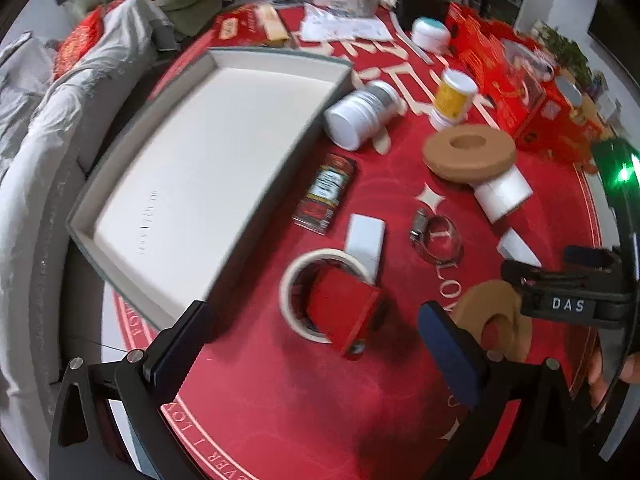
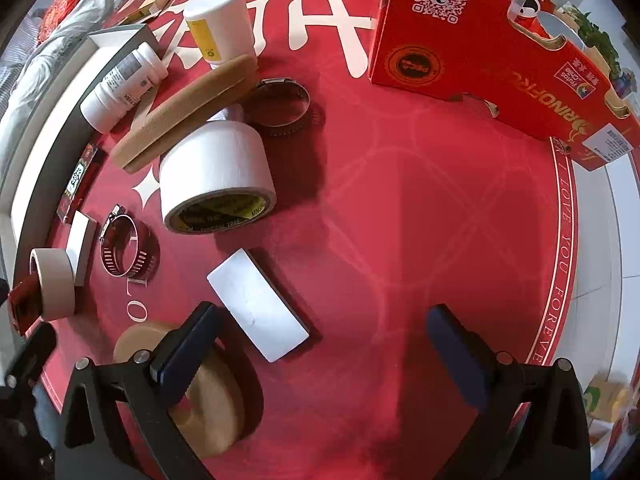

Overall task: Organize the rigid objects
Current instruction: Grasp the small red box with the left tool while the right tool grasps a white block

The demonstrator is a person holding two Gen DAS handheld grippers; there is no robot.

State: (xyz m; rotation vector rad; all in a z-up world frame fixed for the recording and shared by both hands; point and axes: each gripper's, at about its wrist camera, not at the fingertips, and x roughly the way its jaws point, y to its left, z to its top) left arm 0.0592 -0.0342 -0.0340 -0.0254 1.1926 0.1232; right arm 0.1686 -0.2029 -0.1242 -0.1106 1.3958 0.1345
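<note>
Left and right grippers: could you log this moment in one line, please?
left gripper: open, over red box | right gripper: open, empty | tray: empty

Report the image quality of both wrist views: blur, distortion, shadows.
Left wrist view: motion blur smears the white tray and red box; fisheye bends the tray's edges; dark corners. Right wrist view: sharper, print on the white tape roll is partly legible; soft shadows fall right of the roll and the white block; same barrel distortion.

The left tongs (image 1: 316,344) hang wide open above a small red box (image 1: 344,312) that leans inside a masking tape roll (image 1: 320,294) on the worktop (image 1: 360,400).
</note>
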